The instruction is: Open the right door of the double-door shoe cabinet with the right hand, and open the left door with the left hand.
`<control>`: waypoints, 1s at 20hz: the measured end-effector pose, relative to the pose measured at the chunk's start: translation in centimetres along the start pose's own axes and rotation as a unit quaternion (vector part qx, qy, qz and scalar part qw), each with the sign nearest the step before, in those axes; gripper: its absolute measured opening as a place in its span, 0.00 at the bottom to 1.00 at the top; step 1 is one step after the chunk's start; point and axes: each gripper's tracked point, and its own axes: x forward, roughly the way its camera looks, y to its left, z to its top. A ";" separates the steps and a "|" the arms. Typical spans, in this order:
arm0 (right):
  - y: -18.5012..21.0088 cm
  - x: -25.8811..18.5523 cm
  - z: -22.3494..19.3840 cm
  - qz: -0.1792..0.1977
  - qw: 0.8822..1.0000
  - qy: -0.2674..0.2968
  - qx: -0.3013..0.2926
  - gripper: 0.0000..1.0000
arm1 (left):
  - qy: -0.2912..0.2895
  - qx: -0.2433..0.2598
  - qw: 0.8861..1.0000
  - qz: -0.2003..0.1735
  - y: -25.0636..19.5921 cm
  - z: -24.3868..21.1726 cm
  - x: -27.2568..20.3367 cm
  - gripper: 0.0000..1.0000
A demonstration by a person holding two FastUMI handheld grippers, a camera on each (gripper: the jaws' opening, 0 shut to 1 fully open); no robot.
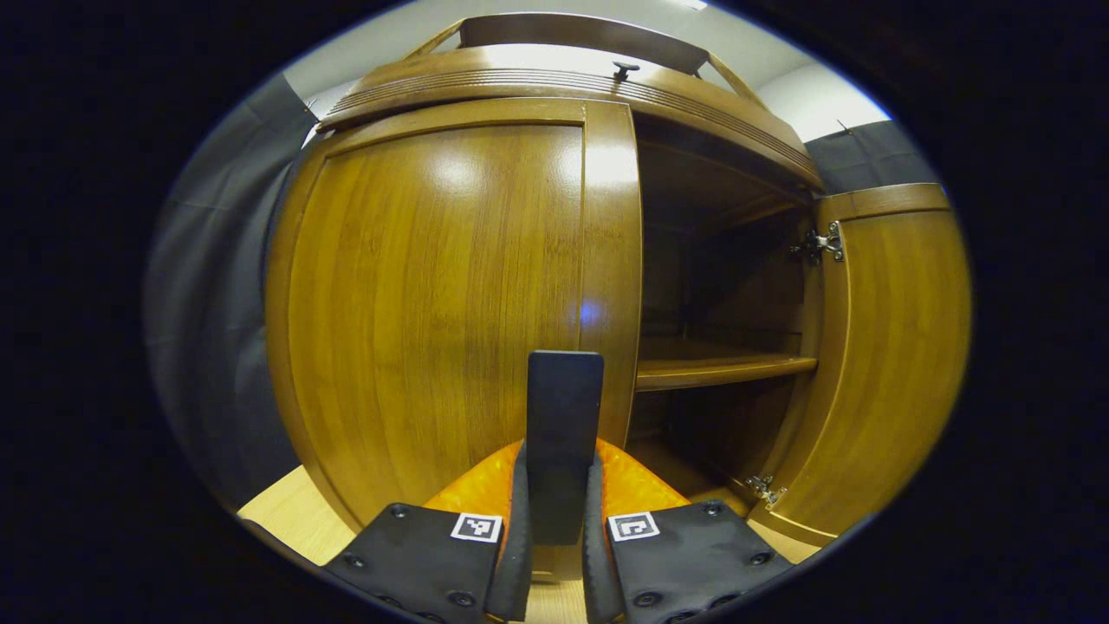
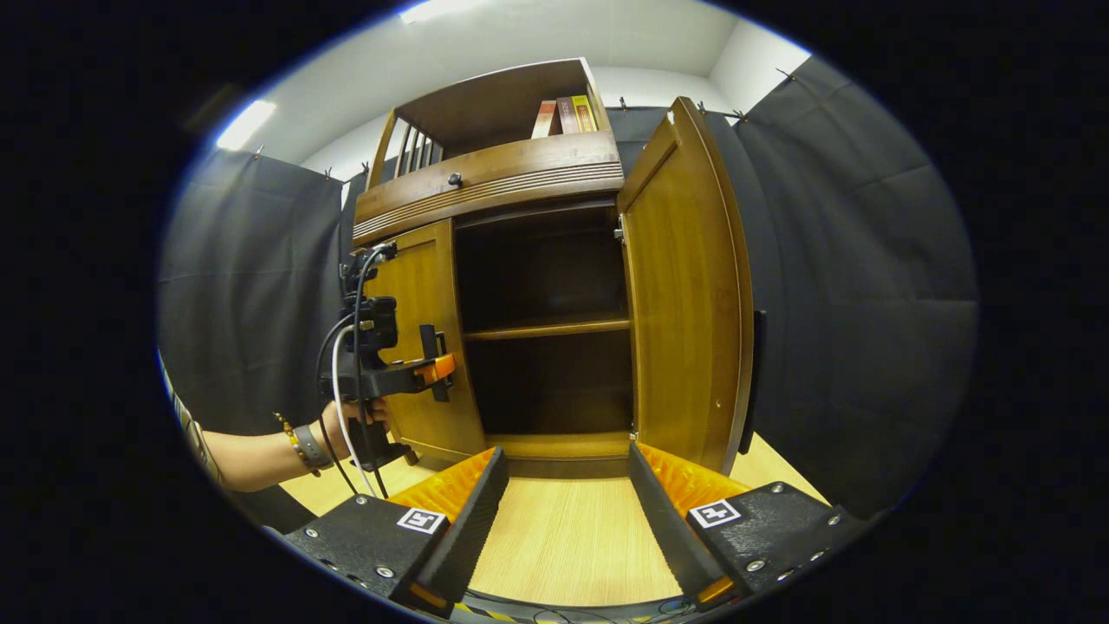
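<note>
My right gripper [image 2: 563, 520] hangs wide open and empty, back from the cabinet [image 2: 494, 178]. My left gripper [image 1: 554, 520] pinches the black handle [image 1: 563, 407] on the closed left door [image 1: 433, 286]. That's rigid wood on hinges; I judge it swings stiffly. Far right, the right door [image 2: 684, 286] stands open.

Hidden behind the left gripper [image 1: 554, 485]: the lower inner edge of the left door [image 1: 433, 295]. Too dark to make out: the cabinet's depths above the shelf [image 1: 719, 371]. Cut off at the edge: the person's forearm [image 2: 238, 455]. Too small to tell: the books [image 2: 563, 115] on top.
</note>
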 end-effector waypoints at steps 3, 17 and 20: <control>0.6 -0.2 -0.2 0.005 1.000 0.002 -0.002 0.98 | 0.002 -0.005 1.000 0.006 0.9 0.0 -3.7 0.31; 5.1 1.5 -0.9 0.058 0.998 0.011 0.006 0.98 | -0.014 0.007 0.994 0.106 8.9 0.9 -16.1 0.25; 5.9 1.8 -0.9 0.064 0.998 0.013 0.003 0.98 | -0.014 0.009 0.992 0.122 10.6 1.4 -17.6 0.22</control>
